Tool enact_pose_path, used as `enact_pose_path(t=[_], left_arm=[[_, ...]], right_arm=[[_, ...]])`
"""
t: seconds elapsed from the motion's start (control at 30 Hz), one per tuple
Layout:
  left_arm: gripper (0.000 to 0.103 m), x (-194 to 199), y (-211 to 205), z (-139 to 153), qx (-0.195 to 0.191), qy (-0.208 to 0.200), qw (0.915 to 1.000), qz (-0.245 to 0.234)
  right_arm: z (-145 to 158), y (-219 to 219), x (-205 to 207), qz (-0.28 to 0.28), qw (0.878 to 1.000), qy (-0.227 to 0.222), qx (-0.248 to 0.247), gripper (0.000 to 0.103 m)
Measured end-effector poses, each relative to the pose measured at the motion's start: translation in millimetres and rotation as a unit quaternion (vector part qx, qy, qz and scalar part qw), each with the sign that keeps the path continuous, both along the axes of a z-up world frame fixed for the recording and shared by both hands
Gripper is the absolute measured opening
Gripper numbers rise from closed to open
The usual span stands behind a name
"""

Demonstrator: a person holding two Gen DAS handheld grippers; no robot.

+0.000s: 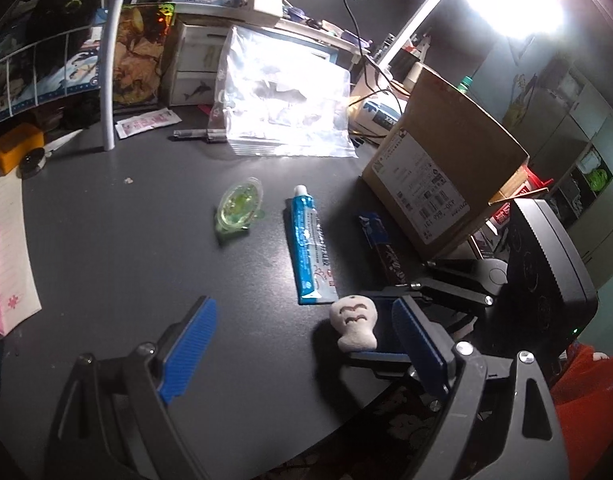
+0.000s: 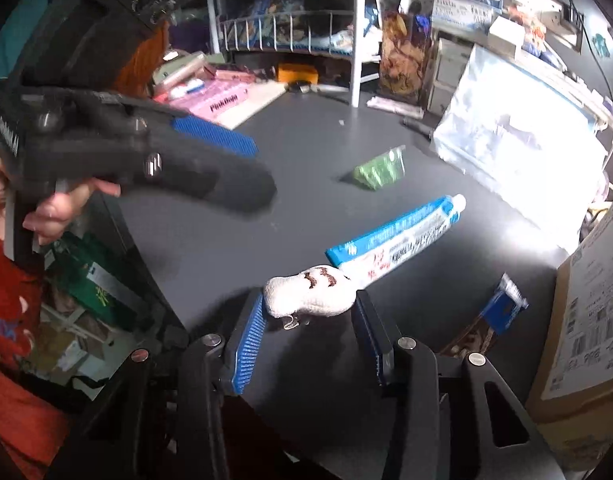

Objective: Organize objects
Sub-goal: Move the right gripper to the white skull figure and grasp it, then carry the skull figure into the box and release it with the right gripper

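A small white plush fish (image 2: pixel 310 292) lies on the dark table between the blue pads of my right gripper (image 2: pixel 306 320), whose jaws stand just wider than the fish; it also shows in the left wrist view (image 1: pixel 354 326). A blue toothpaste tube (image 1: pixel 311 246) lies just beyond it, also in the right wrist view (image 2: pixel 394 240). A green transparent case (image 1: pixel 239 206) sits further out (image 2: pixel 380 170). A dark blue packet (image 1: pixel 380 246) lies beside the cardboard box (image 1: pixel 446 168). My left gripper (image 1: pixel 302 340) is open and empty above the table; it shows in the right wrist view (image 2: pixel 210 152).
A clear plastic bag (image 1: pixel 282 104) stands at the back, a pen (image 1: pixel 194 135) beside it. A white rack post (image 1: pixel 112 60) rises at the left. A pink booklet (image 1: pixel 2 264) lies at the left edge. The table's front edge (image 1: pixel 346 420) is close.
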State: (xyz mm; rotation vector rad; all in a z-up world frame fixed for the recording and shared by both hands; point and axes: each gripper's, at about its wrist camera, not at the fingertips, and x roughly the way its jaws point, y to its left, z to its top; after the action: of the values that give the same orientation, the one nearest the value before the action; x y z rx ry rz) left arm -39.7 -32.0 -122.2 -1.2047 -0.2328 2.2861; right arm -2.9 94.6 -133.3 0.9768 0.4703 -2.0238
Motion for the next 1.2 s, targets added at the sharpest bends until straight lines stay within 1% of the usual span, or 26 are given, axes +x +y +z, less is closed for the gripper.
enact_pose_path(t=[0.1,0.17,0.27,0.33,0.37,0.43,0.47,0.53,0.63,0.77,0.9,1.03,1.2], left_arm=[[0.087,0,10,10,0.017,-0.008,0.9994,-0.029],[0.082,0,16,19,0.026,-0.008,0.9987,-0.043],[0.069,0,21,35,0.027,0.000,0.9984,-0.049],[0.057,-1,25,47,0.034,0.006,0.9979,-0.054],[0.054,-2,26,54,0.038,0.009,0.9976,-0.057],[0.043,-5,32,67,0.041,0.016,0.9969,-0.065],[0.041,-6,35,74,0.036,0.023,0.9968,-0.068],[0.035,-10,43,89,0.020,0.040,0.9967,-0.068],[0.028,-18,55,110,0.013,0.060,0.9956,-0.071],[0.027,-34,78,132,0.014,0.074,0.9928,-0.093],[0.027,-55,111,147,0.009,0.078,0.9902,-0.115],[0.027,-76,148,154,0.004,0.068,0.9880,-0.139],[0.027,-98,189,152,-0.007,0.048,0.9856,-0.162]], right_arm=[[17,-1,1,0.009,1.000,0.019,-0.010,0.039],[31,-2,2,0.014,0.999,0.035,-0.017,0.039],[52,-1,4,0.024,0.997,0.061,-0.031,0.039],[66,-1,3,0.027,0.996,0.074,-0.039,0.039],[73,1,3,0.028,0.995,0.083,-0.043,0.039],[85,3,3,0.027,0.993,0.101,-0.047,0.039],[91,5,3,0.026,0.992,0.110,-0.048,0.039],[104,10,1,0.019,0.990,0.127,-0.052,0.039],[123,24,-3,0.003,0.988,0.146,-0.059,0.039],[143,46,-13,-0.026,0.984,0.163,-0.061,0.039],[158,71,-28,-0.063,0.982,0.168,-0.058,0.039],[166,101,-43,-0.100,0.981,0.159,-0.054,0.039],[163,139,-64,-0.138,0.980,0.130,-0.057,0.039]])
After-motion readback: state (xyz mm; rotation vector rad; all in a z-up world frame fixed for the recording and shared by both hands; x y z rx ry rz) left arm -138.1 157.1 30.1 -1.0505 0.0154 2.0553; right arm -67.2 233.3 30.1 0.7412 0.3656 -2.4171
